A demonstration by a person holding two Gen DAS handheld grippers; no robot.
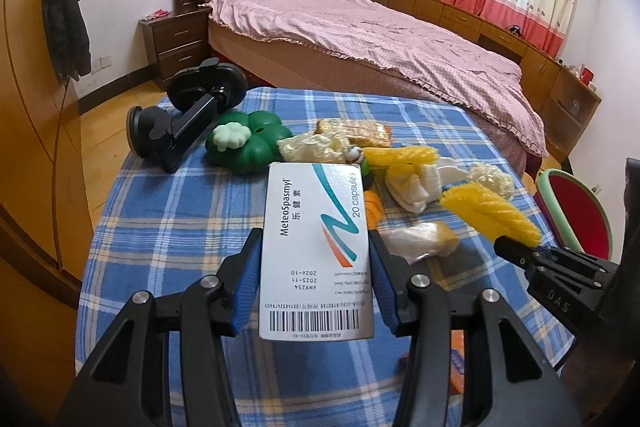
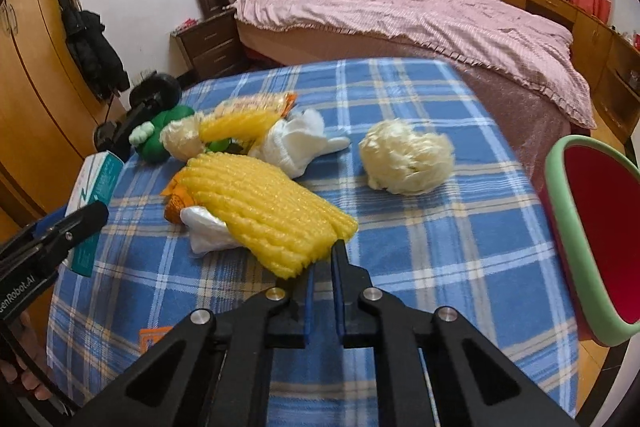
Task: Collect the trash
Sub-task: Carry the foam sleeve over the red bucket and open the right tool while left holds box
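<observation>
Left wrist: left tool (image 1: pixel 314 279) clamps medicine box (image 1: pixel 316 251); right tool (image 2: pixel 322 259) pinches yellow foam net (image 2: pixel 264 211) (edge only).

My left gripper (image 1: pixel 316 263) is black linkage arms with triangular cut-outs, round silver screws (image 1: pixel 420 281) at the pivots and blue pads (image 1: pixel 250 273) inside the fingers. My right gripper (image 2: pixel 322 267) is built the same. White lettering, possibly "enRobot.AI", runs along the black body at the left edge of the right view.
</observation>
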